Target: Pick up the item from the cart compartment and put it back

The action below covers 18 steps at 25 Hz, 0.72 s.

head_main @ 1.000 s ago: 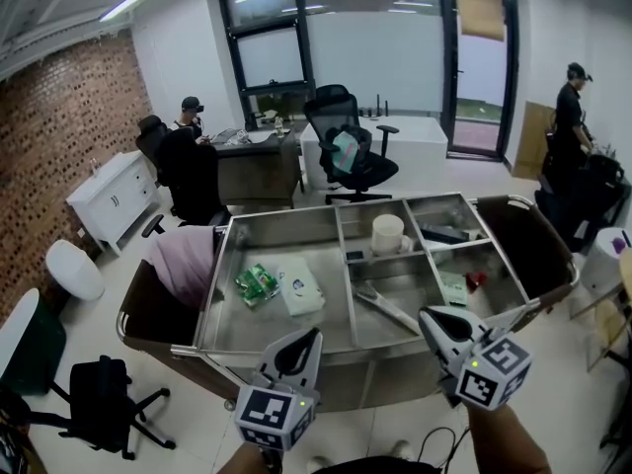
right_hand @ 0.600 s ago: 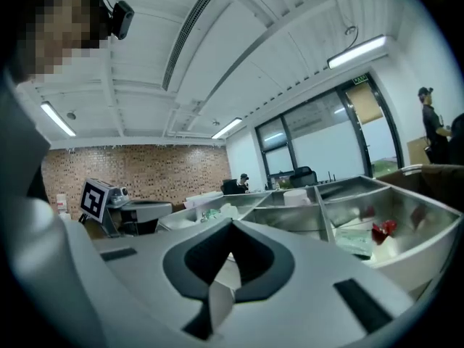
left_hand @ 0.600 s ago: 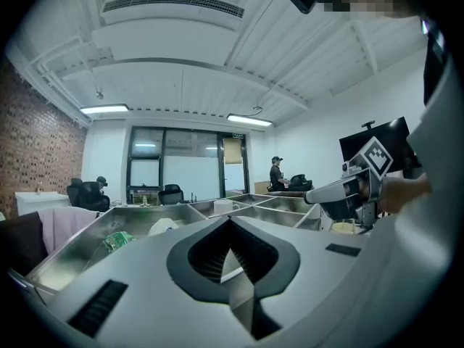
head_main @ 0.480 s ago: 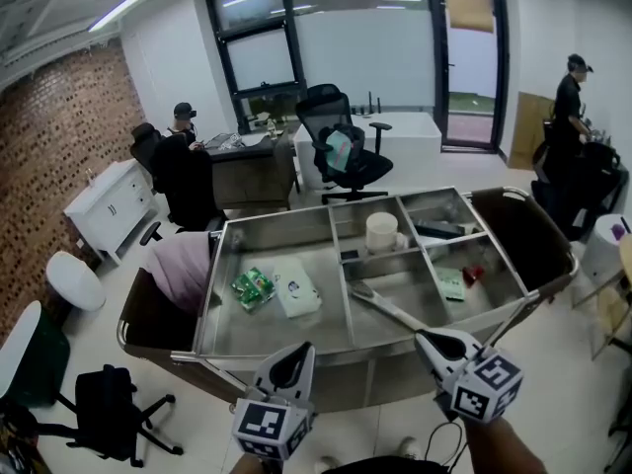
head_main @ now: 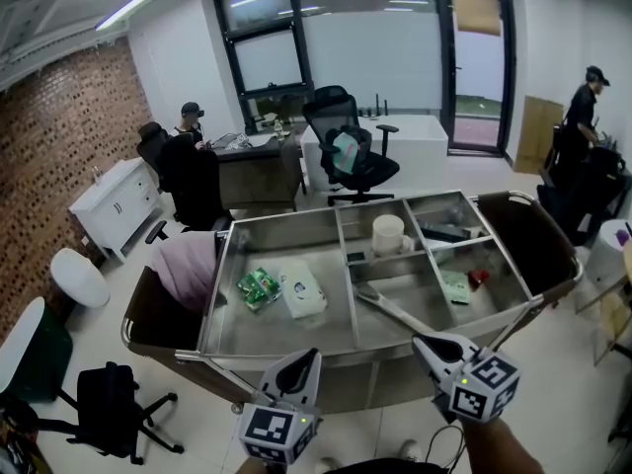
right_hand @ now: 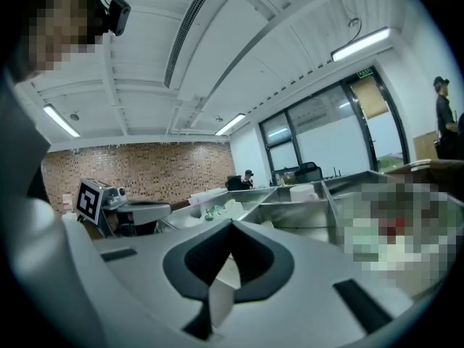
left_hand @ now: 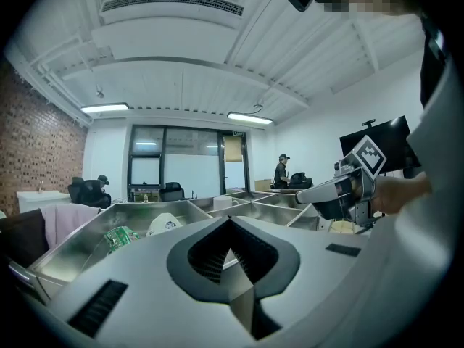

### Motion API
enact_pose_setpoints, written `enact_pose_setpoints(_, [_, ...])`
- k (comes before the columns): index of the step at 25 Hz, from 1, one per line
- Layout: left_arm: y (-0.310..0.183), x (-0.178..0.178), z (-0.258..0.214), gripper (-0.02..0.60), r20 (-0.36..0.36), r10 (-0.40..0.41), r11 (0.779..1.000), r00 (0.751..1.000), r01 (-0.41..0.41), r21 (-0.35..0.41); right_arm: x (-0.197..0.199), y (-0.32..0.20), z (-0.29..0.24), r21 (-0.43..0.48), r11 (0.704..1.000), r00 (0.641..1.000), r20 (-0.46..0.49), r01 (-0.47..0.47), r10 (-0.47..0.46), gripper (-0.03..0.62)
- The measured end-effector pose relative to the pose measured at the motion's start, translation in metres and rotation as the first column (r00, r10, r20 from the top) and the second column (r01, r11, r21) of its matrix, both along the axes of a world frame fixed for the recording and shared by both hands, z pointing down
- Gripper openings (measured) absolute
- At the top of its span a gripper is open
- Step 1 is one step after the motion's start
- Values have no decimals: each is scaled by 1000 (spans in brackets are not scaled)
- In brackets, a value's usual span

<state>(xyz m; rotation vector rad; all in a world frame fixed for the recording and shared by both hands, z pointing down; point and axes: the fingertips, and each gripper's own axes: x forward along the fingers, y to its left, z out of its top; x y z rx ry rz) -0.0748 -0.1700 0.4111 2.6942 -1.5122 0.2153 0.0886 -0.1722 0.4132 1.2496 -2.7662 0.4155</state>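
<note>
1. The left gripper [head_main: 305,359] had its two jaws pressed together. Nothing was between them.
2. The right gripper [head_main: 427,343] was pressed together too, and it held nothing.
3. Both grippers were in the air just in front of the near side of the cart [head_main: 212,294]. They were not touching it.
4. Since a second before, the two grippers had hardly moved. They only sat a little lower in the head view. Everything in the cart lay just where it had been.
5. I think that meant the picking up had not started yet. A gripper would first have to spread its jaws and reach in over the near wall.
6. I could not tell which thing was meant to be picked. Every thing was lying in its own part of the cart, and none was held. The long silver tool [head_main: 390,309] was the nearest one to the right gripper, in the middle front part.
7. The big left part held a green packet [head_main: 257,286] and a white packet [head_main: 301,292], side by side.
8. The middle back part held a white roll [head_main: 387,233].
9. The right back part held something dark [head_main: 444,233]. I could not make out what it was.
10. The right front part held a pale green packet [head_main: 454,286] with a small red thing [head_main: 477,277] just beside it.
11. A pink cloth [head_main: 186,265] hung at the left end of the cart.
</note>
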Motion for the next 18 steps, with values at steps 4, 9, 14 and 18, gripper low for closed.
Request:
enact_pose_setpoints(4, [0,-2,0,0,5,-4,1000,1000,4,-3,-4,-1,-3,10,1000,1000,1,11,-11,3])
enact_pose_setpoints(9, [0,-9,1,0,9,-15,1000,1000,15,-3,-9,-4,-5,15,1000,1000,10,19,-19,3])
enact_pose_setpoints(14, [-1,-10,2,0,-3,-23,1000,1000,23,-9,-12,-7,-2,10,1000,1000,2,25,-25,3])
enact_pose_setpoints(18, [-2,-10,3,0,4,-16,1000,1000,16,-2,-14,-6,-4,9,1000,1000,2,27,-27,3])
